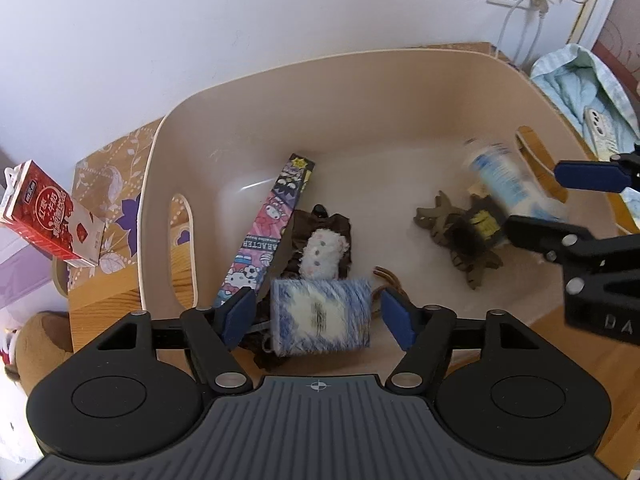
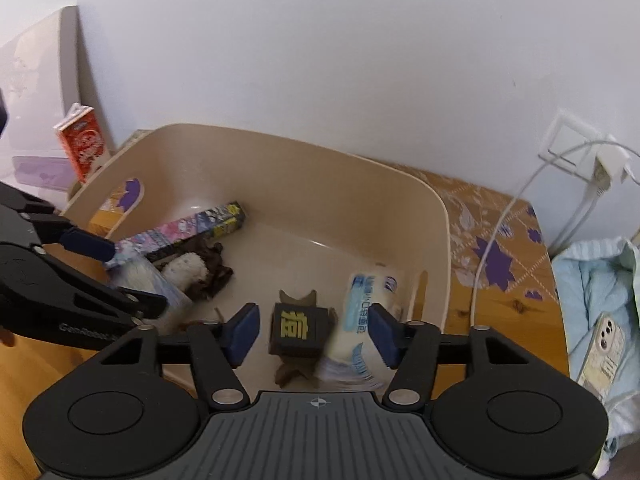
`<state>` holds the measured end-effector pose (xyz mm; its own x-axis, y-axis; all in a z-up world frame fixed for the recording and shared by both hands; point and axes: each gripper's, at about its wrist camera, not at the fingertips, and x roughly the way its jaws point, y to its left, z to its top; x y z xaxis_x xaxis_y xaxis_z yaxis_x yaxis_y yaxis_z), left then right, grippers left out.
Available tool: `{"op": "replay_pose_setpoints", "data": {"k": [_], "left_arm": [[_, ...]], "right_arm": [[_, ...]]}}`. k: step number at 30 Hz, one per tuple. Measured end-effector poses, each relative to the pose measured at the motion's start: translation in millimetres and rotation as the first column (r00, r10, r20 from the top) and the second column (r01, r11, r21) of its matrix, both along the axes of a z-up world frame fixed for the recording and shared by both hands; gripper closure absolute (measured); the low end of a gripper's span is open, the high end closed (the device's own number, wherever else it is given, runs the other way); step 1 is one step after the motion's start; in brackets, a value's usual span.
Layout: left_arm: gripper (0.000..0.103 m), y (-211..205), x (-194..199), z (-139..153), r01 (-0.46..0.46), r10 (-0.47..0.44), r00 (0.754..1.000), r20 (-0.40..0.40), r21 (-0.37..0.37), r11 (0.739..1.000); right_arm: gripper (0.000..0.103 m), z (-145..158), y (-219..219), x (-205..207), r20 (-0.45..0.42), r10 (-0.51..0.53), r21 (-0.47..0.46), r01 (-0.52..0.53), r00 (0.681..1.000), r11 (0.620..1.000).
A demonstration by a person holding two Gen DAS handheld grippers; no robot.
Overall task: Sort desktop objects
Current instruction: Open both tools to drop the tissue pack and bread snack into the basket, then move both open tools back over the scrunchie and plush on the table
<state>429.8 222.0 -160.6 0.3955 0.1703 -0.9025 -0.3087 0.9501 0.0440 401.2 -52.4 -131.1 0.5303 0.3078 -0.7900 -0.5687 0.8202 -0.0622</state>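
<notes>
only the right wrist view shows a phone (image 2: 604, 344).

both wrist views overlook one bin (image 1: 248, 92) closely.

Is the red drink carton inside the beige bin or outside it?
Outside. The red carton stands on the desk past the bin's handle-side wall, nearer the wall.

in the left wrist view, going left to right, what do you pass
red carton → cartoon-print long box → white plush toy → dark figure with the yellow mark → blurred blue-and-white packet → right gripper
</notes>
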Motion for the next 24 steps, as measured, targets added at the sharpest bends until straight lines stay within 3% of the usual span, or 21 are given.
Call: {"op": "replay_pose_setpoints", "data": {"k": [4,13,18,24], "left_arm": [[0.031,-5,-5,9,-0.006,0.006,1.000,0.015,-0.003,1.000],[0.020,-18,-30,33,-0.027,0.024,0.998,0.059,0.049,0.998],[0.016,-27,-50,42,-0.039,0.035,0.997,0.067,0.051,0.998],[0.014,-33,-80,46,-0.063,0.061,0.996,0.070,0.032,0.997]], "right_arm": [[0.026,11,-3,-9,0.000,0.006,0.047,-0.006,1.000,0.999],[0.024,32,-20,-40,0.026,0.056,0.116,-0.059,0.998,0.991],[0.014,31,-34,-58,0.005,0.064,0.141,-0.064,0.998,0.988],[0.014,18,-45,-84,-0.037,0.087,0.144,-0.080,0.996,0.986]]}}
